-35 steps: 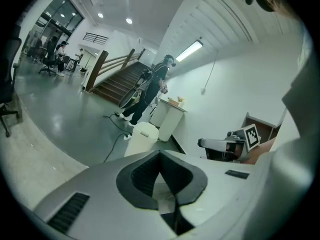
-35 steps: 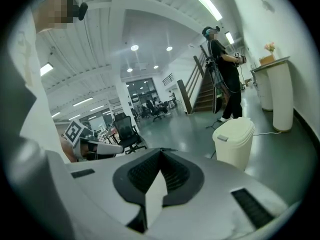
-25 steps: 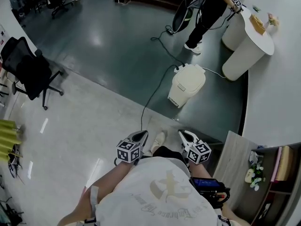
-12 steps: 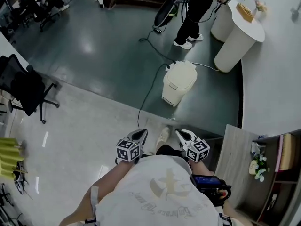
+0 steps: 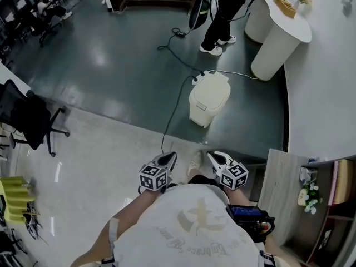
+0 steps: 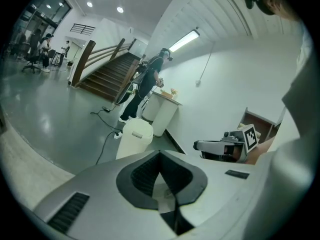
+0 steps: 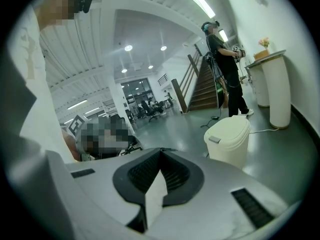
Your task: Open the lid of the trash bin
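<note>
A cream trash bin (image 5: 208, 98) stands on the dark floor ahead of me, its lid down. It shows in the left gripper view as the bin (image 6: 134, 138) and in the right gripper view as the bin (image 7: 228, 138). My left gripper (image 5: 167, 159) and right gripper (image 5: 216, 158) are held close to my body, well short of the bin. In both gripper views the jaws meet at the tips with nothing between them: left gripper (image 6: 160, 153), right gripper (image 7: 161, 150).
A black cable (image 5: 177, 107) runs across the floor past the bin. A person (image 5: 221, 10) stands beyond it beside round white pedestals (image 5: 280, 40). An office chair (image 5: 29, 118) is at left, a wooden shelf unit (image 5: 311, 193) at right, and stairs (image 6: 105, 77) are behind.
The bin has drawn nearer and moved toward the middle of the head view as I step forward. Both grippers keep their place by my body.
</note>
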A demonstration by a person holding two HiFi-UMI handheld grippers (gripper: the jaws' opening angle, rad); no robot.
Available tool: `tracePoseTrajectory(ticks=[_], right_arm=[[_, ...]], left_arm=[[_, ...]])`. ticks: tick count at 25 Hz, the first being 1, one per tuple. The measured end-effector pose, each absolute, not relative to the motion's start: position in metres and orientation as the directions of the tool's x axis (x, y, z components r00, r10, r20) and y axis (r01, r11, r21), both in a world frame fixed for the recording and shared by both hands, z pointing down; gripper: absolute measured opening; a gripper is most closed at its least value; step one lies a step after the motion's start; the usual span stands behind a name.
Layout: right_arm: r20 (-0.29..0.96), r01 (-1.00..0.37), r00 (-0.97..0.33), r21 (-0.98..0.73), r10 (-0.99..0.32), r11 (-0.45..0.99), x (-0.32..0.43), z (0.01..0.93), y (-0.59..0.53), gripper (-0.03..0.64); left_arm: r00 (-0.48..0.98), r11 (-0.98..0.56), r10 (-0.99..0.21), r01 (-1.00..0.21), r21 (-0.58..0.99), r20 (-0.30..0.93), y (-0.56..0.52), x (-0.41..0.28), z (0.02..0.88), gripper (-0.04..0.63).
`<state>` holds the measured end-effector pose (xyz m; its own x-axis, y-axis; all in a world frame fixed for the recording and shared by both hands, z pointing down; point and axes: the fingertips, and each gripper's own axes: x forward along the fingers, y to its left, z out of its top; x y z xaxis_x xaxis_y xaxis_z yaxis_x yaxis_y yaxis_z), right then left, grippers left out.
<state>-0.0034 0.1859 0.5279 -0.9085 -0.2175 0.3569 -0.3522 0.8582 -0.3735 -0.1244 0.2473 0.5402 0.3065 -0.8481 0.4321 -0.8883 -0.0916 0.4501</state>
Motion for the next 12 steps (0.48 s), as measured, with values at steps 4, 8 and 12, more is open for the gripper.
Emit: tracePoseTrajectory(ticks=[4,8,12], right_arm=[[0.362,-0.357,-0.907,-0.387,-0.216,0.850,-0.011,0.530,0.163,0.005],[0.377,-0.355,-0.904,-0.401,-0.201,0.845,-0.017,0.534,0.144,0.005],[0.385,-0.361,-0.901,-0.403,-0.202,0.841,-0.020,0.536,0.114,0.005]], left_arm=[[0.312,-0.093,-0.840,-0.889,0.448,0.444,0.224,-0.133,0.541,0.011],[0.320,-0.093,-0.830,-0.886,0.453,0.456,0.201,-0.136,0.544,0.011],[0.325,-0.094,-0.825,-0.885,0.455,0.463,0.172,-0.138,0.545,0.011]])
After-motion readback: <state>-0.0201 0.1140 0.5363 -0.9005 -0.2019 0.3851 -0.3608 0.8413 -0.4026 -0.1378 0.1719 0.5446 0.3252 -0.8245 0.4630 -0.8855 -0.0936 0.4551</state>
